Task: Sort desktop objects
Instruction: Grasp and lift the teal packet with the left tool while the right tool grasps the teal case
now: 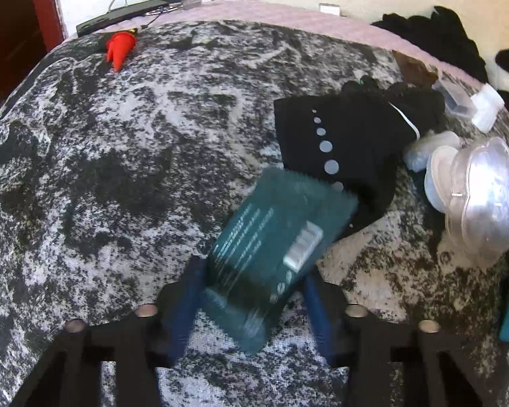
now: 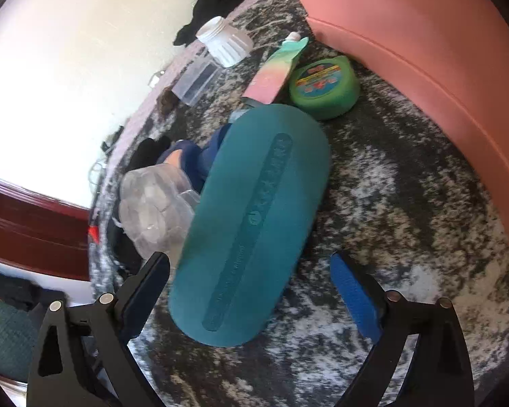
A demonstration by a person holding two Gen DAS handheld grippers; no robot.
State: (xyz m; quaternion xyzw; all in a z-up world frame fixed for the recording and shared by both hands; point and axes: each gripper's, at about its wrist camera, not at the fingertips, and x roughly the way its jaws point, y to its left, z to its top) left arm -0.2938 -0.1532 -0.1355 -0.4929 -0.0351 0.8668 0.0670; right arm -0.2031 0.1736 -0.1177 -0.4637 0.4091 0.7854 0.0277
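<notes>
In the left wrist view, my left gripper (image 1: 251, 291) is shut on a dark teal foil packet (image 1: 275, 237) with serrated ends, held just above the mottled grey-black cloth; the packet is blurred. The packet's far end overlaps a black cloth with white dots (image 1: 339, 149). In the right wrist view, my right gripper (image 2: 251, 261) is open, and a teal oval case (image 2: 254, 217) lies on the cloth between its blue fingers. The left finger sits close to the case's edge, while the right finger (image 2: 353, 295) stands apart from it.
A pink bin wall (image 2: 424, 51) rises on the right. Beyond the case lie a green round tin (image 2: 324, 86), a pastel tube (image 2: 275, 71), a white jar (image 2: 225, 45) and a clear box (image 2: 195, 83). Clear plastic containers (image 1: 482, 200) sit beside the black cloth. A red cone (image 1: 120, 49) lies far left.
</notes>
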